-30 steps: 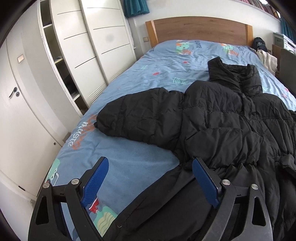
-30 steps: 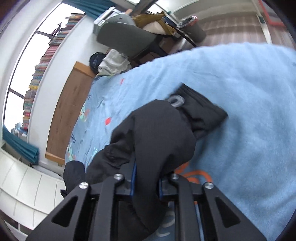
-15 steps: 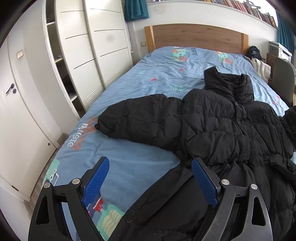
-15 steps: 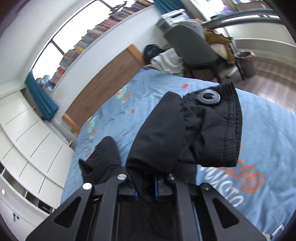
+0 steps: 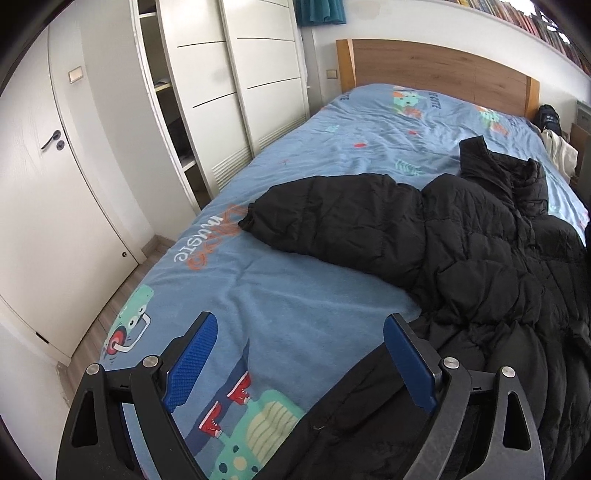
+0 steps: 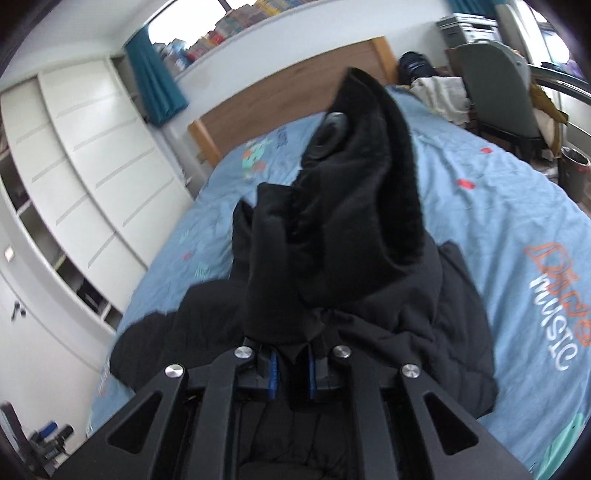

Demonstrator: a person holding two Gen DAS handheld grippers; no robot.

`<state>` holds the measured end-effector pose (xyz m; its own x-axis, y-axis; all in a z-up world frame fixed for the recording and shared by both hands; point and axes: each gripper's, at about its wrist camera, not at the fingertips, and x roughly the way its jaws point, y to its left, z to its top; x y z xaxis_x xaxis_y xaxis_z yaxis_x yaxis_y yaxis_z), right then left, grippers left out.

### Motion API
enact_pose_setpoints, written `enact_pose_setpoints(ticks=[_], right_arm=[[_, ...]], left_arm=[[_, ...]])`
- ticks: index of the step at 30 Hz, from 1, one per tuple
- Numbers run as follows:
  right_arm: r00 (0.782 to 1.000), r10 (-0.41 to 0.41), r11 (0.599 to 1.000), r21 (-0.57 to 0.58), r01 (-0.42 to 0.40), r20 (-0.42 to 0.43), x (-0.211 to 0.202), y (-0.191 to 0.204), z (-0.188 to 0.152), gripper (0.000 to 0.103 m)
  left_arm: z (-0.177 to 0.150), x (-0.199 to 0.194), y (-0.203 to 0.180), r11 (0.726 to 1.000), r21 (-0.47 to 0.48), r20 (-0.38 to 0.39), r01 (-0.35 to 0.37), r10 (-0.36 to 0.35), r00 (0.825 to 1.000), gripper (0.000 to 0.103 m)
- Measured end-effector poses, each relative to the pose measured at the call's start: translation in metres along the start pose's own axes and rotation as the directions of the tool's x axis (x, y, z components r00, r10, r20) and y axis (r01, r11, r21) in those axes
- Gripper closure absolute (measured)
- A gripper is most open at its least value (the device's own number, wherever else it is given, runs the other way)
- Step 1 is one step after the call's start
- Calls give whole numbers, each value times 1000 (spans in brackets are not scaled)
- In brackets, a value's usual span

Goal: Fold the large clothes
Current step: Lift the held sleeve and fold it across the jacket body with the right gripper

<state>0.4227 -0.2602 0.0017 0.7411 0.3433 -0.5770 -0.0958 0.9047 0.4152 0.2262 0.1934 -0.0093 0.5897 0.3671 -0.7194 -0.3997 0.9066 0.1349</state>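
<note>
A black puffer jacket (image 5: 461, 251) lies spread on a bed (image 5: 295, 295), one sleeve (image 5: 325, 218) still stretched out flat. The right gripper (image 6: 291, 373) is clenched on the other sleeve's cuff (image 6: 354, 192), held raised above the jacket. The left gripper (image 5: 299, 365) hangs released, empty. Folding looks barely begun.

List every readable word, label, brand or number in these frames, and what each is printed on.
"MUSIC": white print on the bedspread, beneath an orange word too blurred to read.
"music": seen upside down on the bedspread, left wrist view.
Print near the headboard: too small.
Book spines: blurred.
Jacket: no text.
</note>
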Motion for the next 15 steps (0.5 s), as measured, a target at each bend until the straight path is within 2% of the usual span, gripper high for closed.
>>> enact_pose_setpoints(ticks=[9,15], right_arm=[[984,-47,993,-112,28,-173,65,34,-58,92],[967,-55,989,-148,18,-247,79,44,-88,92]], left_arm=[[-15,6,14,1000,-18,-27,-5,5,1000,12],[-16,5,9,1000,-21,-34,13,-13,999,12]])
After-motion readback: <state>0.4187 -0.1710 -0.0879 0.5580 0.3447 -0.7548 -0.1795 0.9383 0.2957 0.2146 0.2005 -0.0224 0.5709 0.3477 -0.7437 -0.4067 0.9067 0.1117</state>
